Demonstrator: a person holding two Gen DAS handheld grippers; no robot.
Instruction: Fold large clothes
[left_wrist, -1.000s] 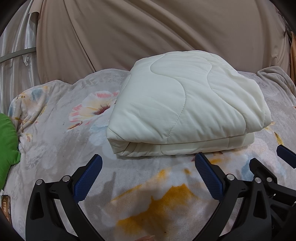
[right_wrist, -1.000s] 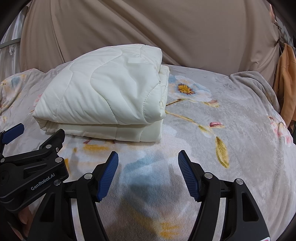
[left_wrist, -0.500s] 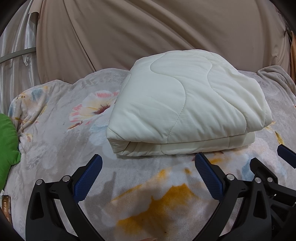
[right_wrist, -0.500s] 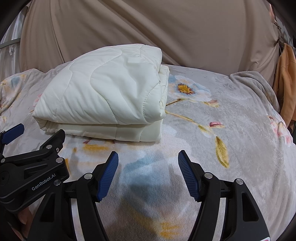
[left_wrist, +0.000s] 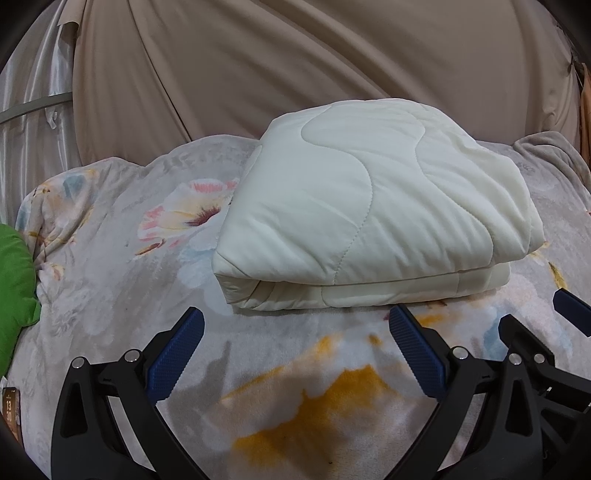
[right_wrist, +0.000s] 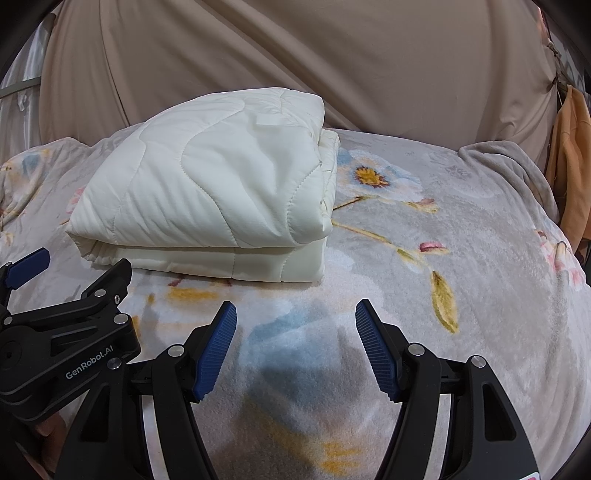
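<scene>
A cream quilted blanket (left_wrist: 373, 206) lies folded into a thick rectangular stack on a floral bed cover (left_wrist: 295, 376). It also shows in the right wrist view (right_wrist: 218, 192), left of centre. My left gripper (left_wrist: 295, 332) is open and empty, just in front of the stack's near edge. My right gripper (right_wrist: 295, 325) is open and empty, in front of the stack's right corner. The left gripper's body (right_wrist: 62, 332) shows at the lower left of the right wrist view.
A beige curtain (left_wrist: 295, 74) hangs behind the bed. A green cushion (left_wrist: 14, 280) lies at the far left edge. An orange garment (right_wrist: 569, 162) hangs at the right. The grey floral cover (right_wrist: 461, 258) stretches to the right of the stack.
</scene>
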